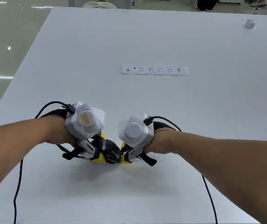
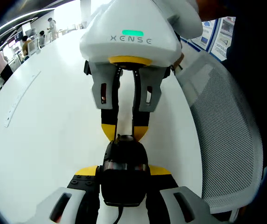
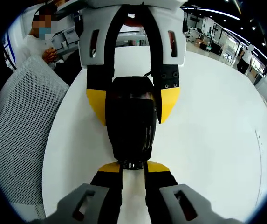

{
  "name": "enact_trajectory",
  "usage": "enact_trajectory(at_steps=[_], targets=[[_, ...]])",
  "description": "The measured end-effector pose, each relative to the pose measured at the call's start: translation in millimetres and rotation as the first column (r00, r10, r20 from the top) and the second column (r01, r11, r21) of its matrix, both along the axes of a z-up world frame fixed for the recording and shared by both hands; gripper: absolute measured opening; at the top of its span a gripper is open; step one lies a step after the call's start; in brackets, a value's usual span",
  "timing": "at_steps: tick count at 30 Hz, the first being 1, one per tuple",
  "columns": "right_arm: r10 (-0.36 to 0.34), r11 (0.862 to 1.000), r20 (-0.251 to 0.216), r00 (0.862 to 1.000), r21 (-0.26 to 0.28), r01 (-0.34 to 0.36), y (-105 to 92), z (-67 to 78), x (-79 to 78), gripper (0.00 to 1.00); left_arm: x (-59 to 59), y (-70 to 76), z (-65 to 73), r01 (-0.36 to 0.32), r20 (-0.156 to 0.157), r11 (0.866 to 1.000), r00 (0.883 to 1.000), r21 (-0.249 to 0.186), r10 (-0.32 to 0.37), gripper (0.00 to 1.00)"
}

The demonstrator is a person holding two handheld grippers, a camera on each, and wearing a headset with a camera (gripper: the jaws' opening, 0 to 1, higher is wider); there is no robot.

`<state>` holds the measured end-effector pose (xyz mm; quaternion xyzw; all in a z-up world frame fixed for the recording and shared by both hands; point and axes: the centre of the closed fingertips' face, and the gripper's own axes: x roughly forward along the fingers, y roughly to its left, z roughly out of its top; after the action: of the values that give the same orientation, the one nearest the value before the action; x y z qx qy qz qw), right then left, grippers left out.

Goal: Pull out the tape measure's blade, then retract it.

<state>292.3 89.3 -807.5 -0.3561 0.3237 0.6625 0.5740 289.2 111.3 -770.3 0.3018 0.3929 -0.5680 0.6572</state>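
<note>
At the bottom of the left gripper view, we see the left gripper [image 2: 124,171] with its yellow-tipped fingers [image 2: 85,171] set a moderate width apart and clamped on the two sides of the black tape measure [image 2: 124,182]. The case's long axis runs straight up the frame, in line with the jaws, and its mouth points to the top. There the right gripper [image 2: 124,133] points down from the upper part of the frame, its tips narrow and pinching the blade tip [image 2: 124,138] right against the case.

In the right gripper view we meet the same hold from the other end. At the bottom the fingers [image 3: 109,168] are nearly together on the blade tip [image 3: 132,164]. The tape measure [image 3: 131,123] stands above them in mid-frame, between the left gripper's yellow pads [image 3: 96,105].

In the head view the left gripper [image 1: 99,156] and right gripper [image 1: 125,157] meet low in the centre. The tape measure [image 1: 111,149] lies across between them, left to right, over the white table [image 1: 180,107]. We cannot tell whether it touches the surface. A white power strip [image 1: 154,70] lies above centre, well apart. Black cables [image 1: 16,196] trail toward the bottom edge. A grey mesh chair [image 2: 226,130] stands at the right of the left gripper view.
</note>
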Motion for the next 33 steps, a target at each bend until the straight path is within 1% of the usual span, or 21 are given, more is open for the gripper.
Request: enact_trajectory(at_steps=[1,2,3,6,10,12,25,33], targets=[[-0.010,1.000,-0.006,1.000,0.001,0.010,0.1,0.1,0.9,0.16,1.1,0.5,-0.4,-0.003,-0.001,1.000,1.000,-0.001,0.003,0.35],[-0.040,0.999,-0.019,0.999,-0.006,0.040,-1.7,-0.2,3.1,0.14,3.1,1.2,-0.6,-0.019,-0.004,1.000,1.000,-0.002,0.019,0.35],[-0.046,0.999,-0.029,0.999,0.002,0.046,-0.8,0.1,2.9,0.14,3.7,0.9,-1.1,-0.027,-0.009,1.000,1.000,-0.005,0.027,0.35],[-0.047,0.999,-0.034,0.998,-0.003,0.047,-0.4,0.1,1.5,0.14,1.4,0.9,-2.0,0.004,0.003,1.000,1.000,0.003,-0.004,0.35],[-0.050,0.999,-0.038,0.998,-0.004,0.050,-0.4,0.1,1.3,0.13,2.7,1.5,-3.3,0.005,0.004,1.000,1.000,0.006,-0.005,0.35],[-0.075,0.997,-0.049,0.996,-0.011,0.074,-0.9,0.0,1.4,0.13,3.3,1.8,-3.7,0.004,0.004,1.000,1.000,0.003,-0.004,0.34],[-0.074,0.997,-0.038,0.997,-0.038,0.072,-6.9,-2.0,0.8,0.12,1.8,1.7,-3.7,0.007,0.008,1.000,1.000,0.009,-0.007,0.34],[-0.074,0.996,-0.036,0.997,-0.042,0.073,-10.5,-2.7,1.8,0.12,0.4,0.8,-2.7,0.000,0.007,1.000,1.000,0.004,0.000,0.34]])
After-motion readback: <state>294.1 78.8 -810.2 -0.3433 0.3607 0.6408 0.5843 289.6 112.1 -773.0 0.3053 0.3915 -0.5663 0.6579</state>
